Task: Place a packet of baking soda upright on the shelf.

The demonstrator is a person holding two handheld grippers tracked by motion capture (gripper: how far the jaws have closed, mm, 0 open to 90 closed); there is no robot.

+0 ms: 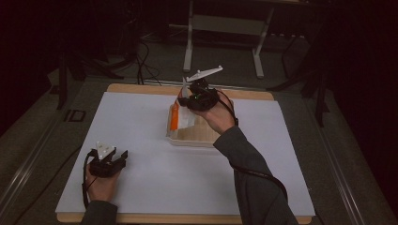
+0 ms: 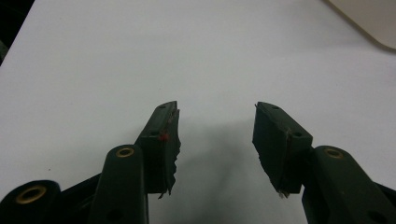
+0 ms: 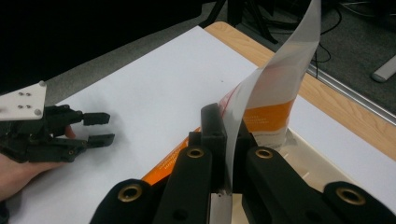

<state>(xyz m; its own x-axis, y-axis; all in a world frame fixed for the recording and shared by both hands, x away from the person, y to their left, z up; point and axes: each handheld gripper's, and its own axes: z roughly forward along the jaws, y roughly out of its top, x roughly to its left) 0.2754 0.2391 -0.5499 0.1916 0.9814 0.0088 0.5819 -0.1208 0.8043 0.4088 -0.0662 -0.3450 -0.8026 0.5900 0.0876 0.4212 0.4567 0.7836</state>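
Right gripper lifting a plastic bag out of a tray while the left gripper waits.

The white surface carries a shallow cream tray near its far middle, and the clear bag with the orange band stands up out of that tray, its top edge clamped between the closed jaws of the right gripper (the film passes straight between the two pads). To do this lift well, I judge the pull should go straight up and slowly, so the thin film does not slip or drag the light tray along. The left gripper rests near the front left of the surface, jaws apart and holding nothing; it could steady the tray's rim.
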